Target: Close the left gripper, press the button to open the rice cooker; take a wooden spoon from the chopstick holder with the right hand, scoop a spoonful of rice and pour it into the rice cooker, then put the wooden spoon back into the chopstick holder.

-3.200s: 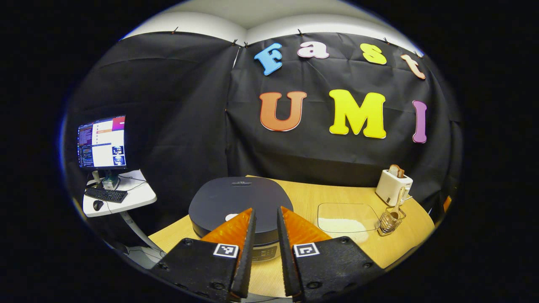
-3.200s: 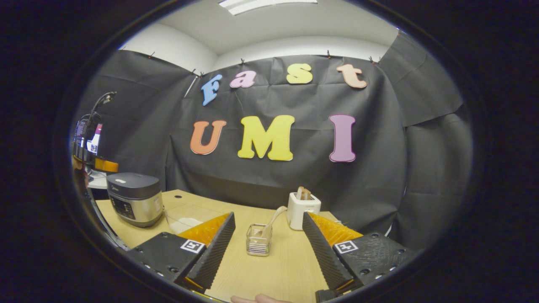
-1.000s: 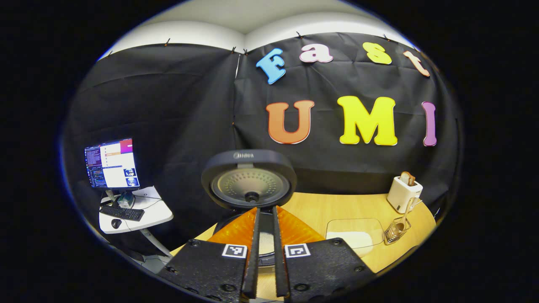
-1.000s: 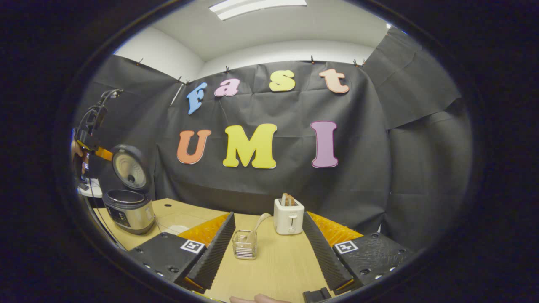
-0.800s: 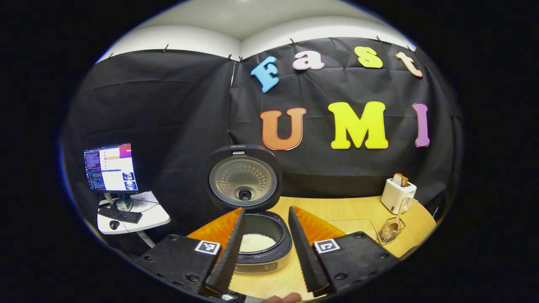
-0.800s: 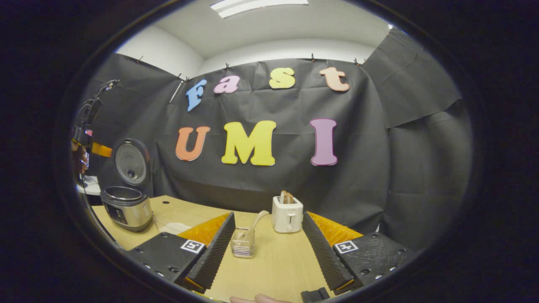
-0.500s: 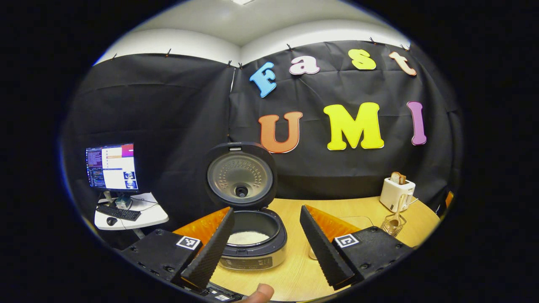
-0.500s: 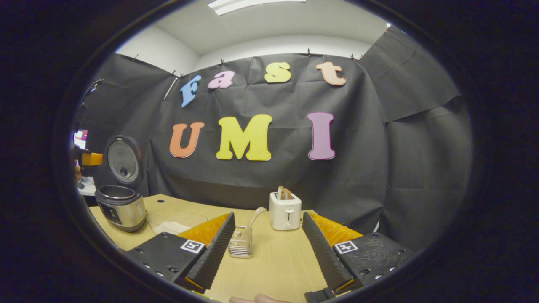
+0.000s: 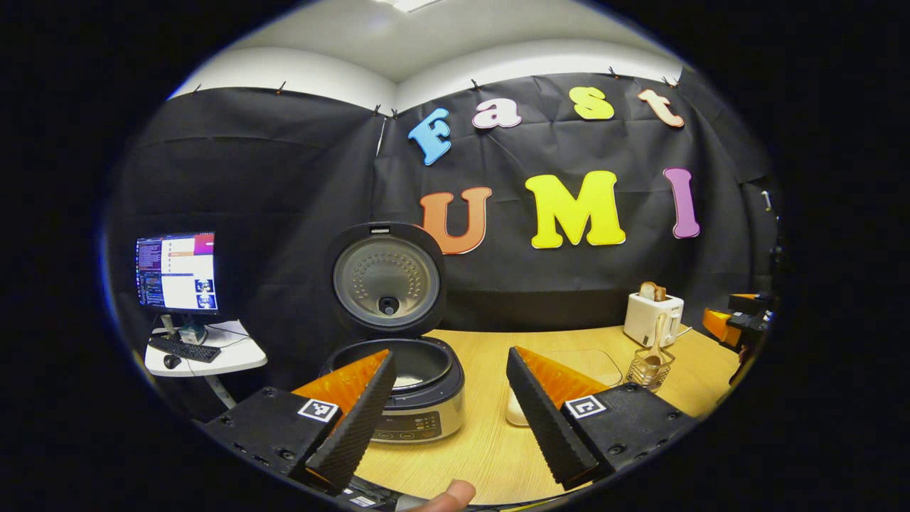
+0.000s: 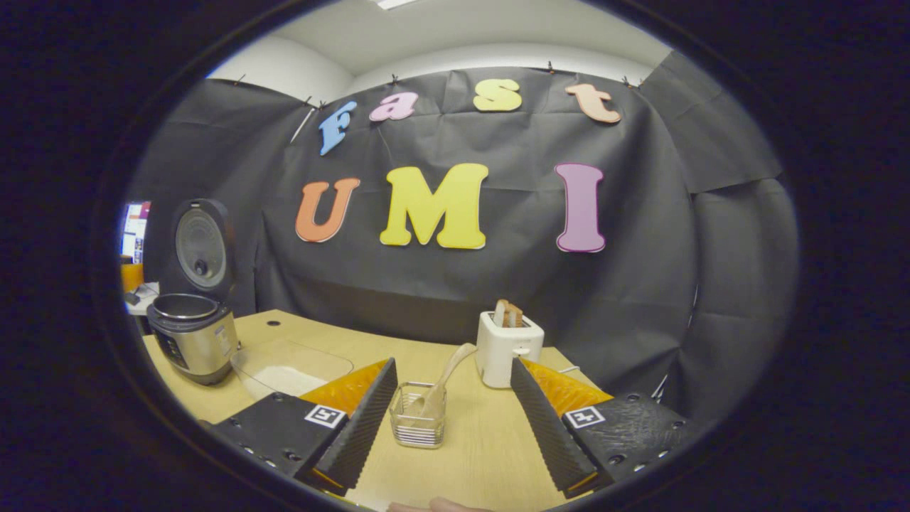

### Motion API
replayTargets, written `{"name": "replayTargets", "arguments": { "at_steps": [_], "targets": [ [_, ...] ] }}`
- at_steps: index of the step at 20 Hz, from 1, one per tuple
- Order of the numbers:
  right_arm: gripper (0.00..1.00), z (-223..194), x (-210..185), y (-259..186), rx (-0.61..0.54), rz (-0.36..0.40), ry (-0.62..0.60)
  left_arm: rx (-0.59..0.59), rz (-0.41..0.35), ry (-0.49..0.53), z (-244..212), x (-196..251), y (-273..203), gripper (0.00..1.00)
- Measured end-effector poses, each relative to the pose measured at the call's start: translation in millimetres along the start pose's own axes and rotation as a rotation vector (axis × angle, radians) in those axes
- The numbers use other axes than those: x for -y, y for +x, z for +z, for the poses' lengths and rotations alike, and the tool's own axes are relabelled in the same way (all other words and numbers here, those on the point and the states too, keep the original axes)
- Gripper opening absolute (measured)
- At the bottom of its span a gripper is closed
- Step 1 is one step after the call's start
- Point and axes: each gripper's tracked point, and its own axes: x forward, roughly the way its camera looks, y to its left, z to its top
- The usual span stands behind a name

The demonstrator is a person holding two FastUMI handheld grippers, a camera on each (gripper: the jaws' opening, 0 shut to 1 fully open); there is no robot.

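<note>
We see the table under both tools, the rice cooker, lid up, just ahead of our left tool, jaws apart, empty. Right tool gapes too, chopstick holder between its fingers, wooden spoon inside, leaning right.

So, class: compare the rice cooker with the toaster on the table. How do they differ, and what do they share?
The rice cooker is dark on top with a silvery body; the toaster is white. The rice cooker is round and stands open, its lid raised upright; the toaster is boxy, with bread sticking out of its top. The rice cooker is plainly the larger. Both stand upright on the wooden table, untouched by either gripper.
</note>
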Motion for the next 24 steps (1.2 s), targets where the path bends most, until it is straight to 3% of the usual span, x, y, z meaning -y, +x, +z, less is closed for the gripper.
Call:
{"name": "replayTargets", "arguments": {
  "at_steps": [1,8,13,16,21,22,23,24],
  "targets": [
    [0.96,-1,-2,12,-0.006,-0.012,-0.006,-0.002,-0.003,-0.004,-3,-3,2,0.96],
    [0.94,-34,-21,103,-0.102,-0.086,-0.04,-0.043,0.045,-0.035,-14,-46,7,0.99],
    [0.97,-62,-14,161,-0.221,-0.137,0.032,-0.024,0.063,-0.075,-8,-66,5,0.99],
    [0.95,-76,-15,183,-0.298,-0.115,0.09,-0.041,0.038,-0.073,-14,-68,10,0.99],
    [0.93,-90,-21,203,-0.392,-0.067,0.161,-0.067,0.07,-0.039,-23,-76,14,0.99],
    [0.91,-95,-22,206,-0.416,-0.056,0.183,-0.064,0.069,-0.035,-22,-74,14,0.99],
    [0.75,-98,-25,207,-0.442,-0.036,0.205,-0.065,0.066,-0.033,-22,-72,14,0.99],
    [0.8,-103,-25,208,-0.47,-0.028,0.223,-0.065,0.064,-0.032,-23,-72,14,0.99]
  ]
}}
